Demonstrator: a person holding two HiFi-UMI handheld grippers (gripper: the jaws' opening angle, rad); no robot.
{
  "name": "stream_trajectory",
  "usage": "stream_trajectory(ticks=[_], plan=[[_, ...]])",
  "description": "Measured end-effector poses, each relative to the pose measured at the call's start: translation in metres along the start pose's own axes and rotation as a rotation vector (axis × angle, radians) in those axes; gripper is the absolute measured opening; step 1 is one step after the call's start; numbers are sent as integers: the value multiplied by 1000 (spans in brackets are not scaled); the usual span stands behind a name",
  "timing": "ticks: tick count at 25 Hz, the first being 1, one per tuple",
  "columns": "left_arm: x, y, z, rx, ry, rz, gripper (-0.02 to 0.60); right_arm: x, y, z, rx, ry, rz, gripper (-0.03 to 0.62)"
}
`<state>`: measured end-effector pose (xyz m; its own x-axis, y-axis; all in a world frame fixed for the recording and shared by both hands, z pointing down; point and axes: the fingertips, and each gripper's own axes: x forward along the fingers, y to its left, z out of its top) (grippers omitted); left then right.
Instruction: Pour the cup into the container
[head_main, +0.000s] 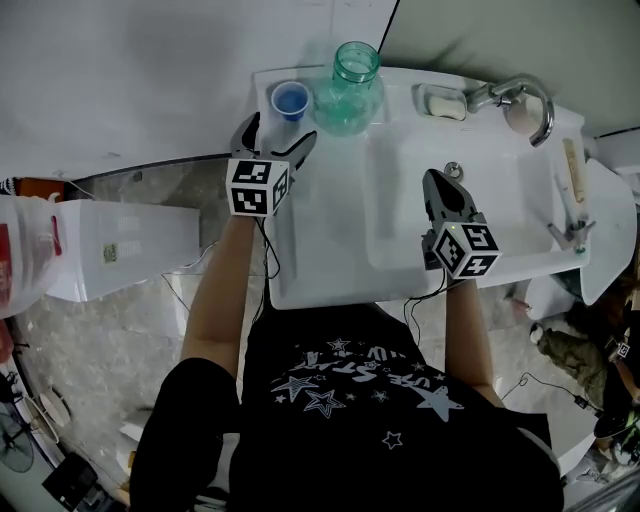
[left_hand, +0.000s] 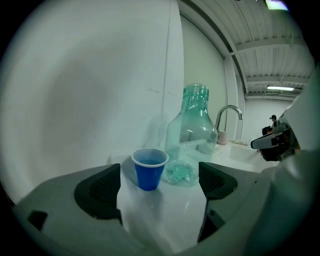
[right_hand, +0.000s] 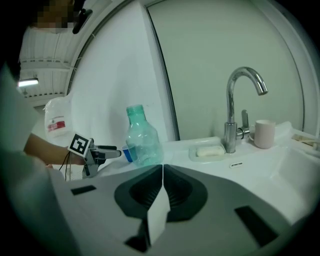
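Observation:
A small blue cup (head_main: 290, 100) (left_hand: 149, 169) stands upright on the back left corner of the white sink counter (head_main: 320, 250). Right beside it stands a clear green glass jug (head_main: 350, 85) (left_hand: 192, 135) (right_hand: 142, 137) with an open mouth. My left gripper (head_main: 276, 135) (left_hand: 160, 186) is open, its jaws just short of the cup, one on either side and not touching it. My right gripper (head_main: 447, 186) (right_hand: 163, 190) is shut with nothing in it and hovers over the sink basin (head_main: 455, 225).
A chrome tap (head_main: 520, 95) (right_hand: 237, 107) and a soap dish with a bar (head_main: 442, 102) (right_hand: 209, 150) sit at the back right. A pinkish mug (right_hand: 264, 133) stands by the tap. White wall lies behind. A white box (head_main: 120, 250) is on the floor at left.

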<state>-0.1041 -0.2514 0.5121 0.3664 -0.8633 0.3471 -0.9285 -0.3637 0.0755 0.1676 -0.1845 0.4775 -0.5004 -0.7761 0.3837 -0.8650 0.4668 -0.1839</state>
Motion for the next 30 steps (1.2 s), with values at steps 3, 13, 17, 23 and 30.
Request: stream_trajectory(ticks=[3,13,17,23,30], plan=[[11,6,-1,1,7,-16,500,10,-1,-2,-1,13,-6,14],[33,12,-10,27,123,-27,500,34,2,-6,13,44,1,14],[40,14,-14,25,165,-19,500,37,0,-8,19,49,-3,14],[49,16,-14,24,187,-28,500,39,-1,-9,27,53,-8,14],[53,23,-14,12,201,-13,414,43,-6,-8,30,60,-12,14]])
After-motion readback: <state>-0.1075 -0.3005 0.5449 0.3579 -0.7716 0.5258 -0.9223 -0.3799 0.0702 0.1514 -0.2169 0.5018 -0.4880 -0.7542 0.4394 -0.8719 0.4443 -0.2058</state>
